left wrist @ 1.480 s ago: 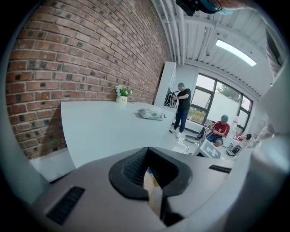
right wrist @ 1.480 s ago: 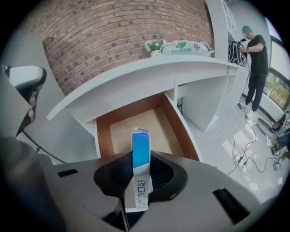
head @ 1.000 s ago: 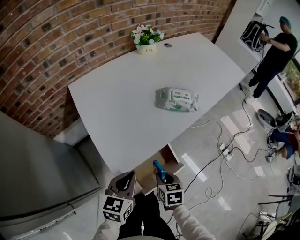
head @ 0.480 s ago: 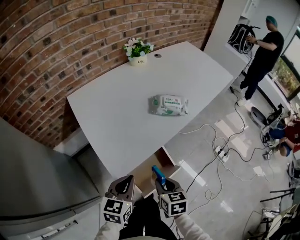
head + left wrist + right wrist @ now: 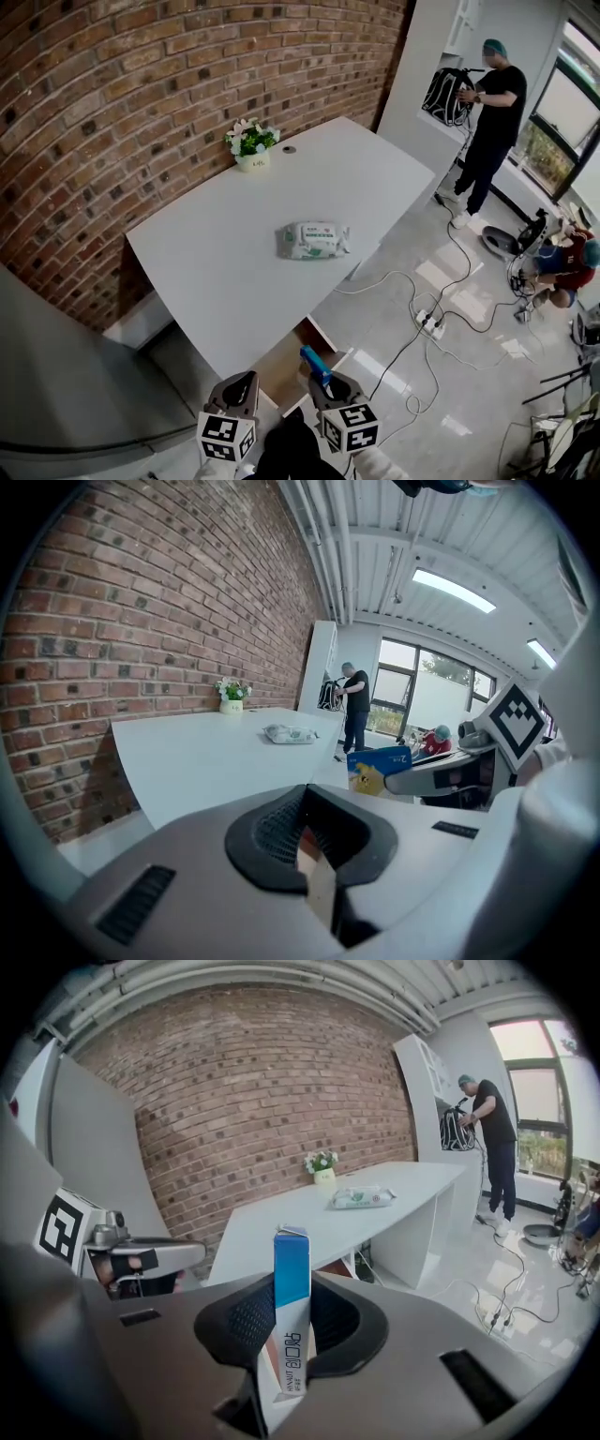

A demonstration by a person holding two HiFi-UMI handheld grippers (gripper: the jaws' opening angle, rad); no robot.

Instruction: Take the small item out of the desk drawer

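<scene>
While the open drawer (image 5: 279, 364) shows just left of it at bottom centre, the small blue box (image 5: 314, 360) stands upright, clamped in the right gripper (image 5: 323, 377); the desk top (image 5: 216, 272) spreads above-left.

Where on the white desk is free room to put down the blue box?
Bare: the near half of the desk, from the wipes pack to the front edge, and the strip between wipes pack and flower pot. Crowded: only the floor at right, with its power strip.
</scene>
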